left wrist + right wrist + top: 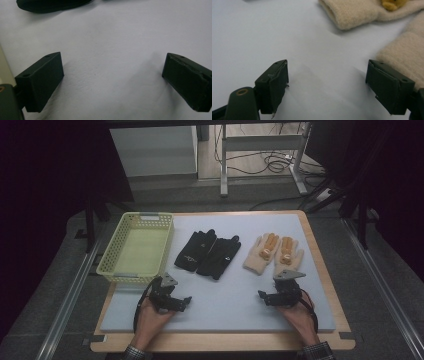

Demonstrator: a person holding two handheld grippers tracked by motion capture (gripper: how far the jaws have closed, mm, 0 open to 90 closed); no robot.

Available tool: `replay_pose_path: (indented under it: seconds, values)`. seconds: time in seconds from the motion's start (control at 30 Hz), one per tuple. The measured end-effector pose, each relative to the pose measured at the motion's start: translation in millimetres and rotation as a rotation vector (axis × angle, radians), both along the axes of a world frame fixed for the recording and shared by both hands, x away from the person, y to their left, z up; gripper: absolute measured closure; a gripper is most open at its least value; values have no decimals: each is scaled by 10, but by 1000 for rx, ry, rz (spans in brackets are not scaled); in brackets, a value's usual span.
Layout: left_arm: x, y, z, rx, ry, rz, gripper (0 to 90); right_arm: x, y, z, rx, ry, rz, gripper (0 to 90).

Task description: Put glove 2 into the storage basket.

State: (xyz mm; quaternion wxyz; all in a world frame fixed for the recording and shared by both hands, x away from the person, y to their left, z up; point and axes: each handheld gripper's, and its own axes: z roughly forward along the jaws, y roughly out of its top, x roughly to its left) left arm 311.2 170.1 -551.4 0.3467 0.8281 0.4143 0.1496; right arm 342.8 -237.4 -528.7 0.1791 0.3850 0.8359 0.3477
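Observation:
A pair of black gloves [207, 252] lies flat in the middle of the pale blue mat [225, 305]. To their right lies a pair of beige knitted gloves [274, 252] with orange patches. My left gripper [185, 301] rests low on the mat in front of the black gloves, open, with bare mat between its jaws [112, 62]; a black glove's edge [50, 5] lies ahead. My right gripper [263, 296] sits just in front of the beige gloves, open and holding nothing [327, 67]. One beige cuff [352, 15] lies ahead, another [404, 50] beside the right-hand jaw.
A yellow plastic basket [112, 265] stands at the mat's left edge, with nothing in it. The mat lies on a wooden board [220, 341]. Beyond the table are a white cabinet [155, 150], metal table legs [223, 167] and cables on the floor.

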Motion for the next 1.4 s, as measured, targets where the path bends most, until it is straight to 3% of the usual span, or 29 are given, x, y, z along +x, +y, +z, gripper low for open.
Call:
replay_pose_path:
  seconds: [0.37, 0.7, 0.9, 1.1, 1.2, 1.4]
  values:
    - [-1, 0, 0, -2, 2, 1, 40, 59, 101, 53, 15, 11, 25, 221]
    - [-2, 0, 0, -2, 2, 1, 40, 217, 302, 158, 34, 1, 48, 222]
    - [-2, 0, 0, -3, 2, 1, 40, 428, 503, 250, 54, -1, 64, 286]
    - [-2, 1, 0, -3, 2, 1, 40, 604, 715, 326, 43, -15, 87, 353]
    - [-2, 1, 0, -3, 3, 1, 40, 766, 919, 372, 36, -21, 99, 395]
    - [-1, 2, 0, -3, 3, 1, 40, 983, 1175, 359, 15, -18, 98, 408]
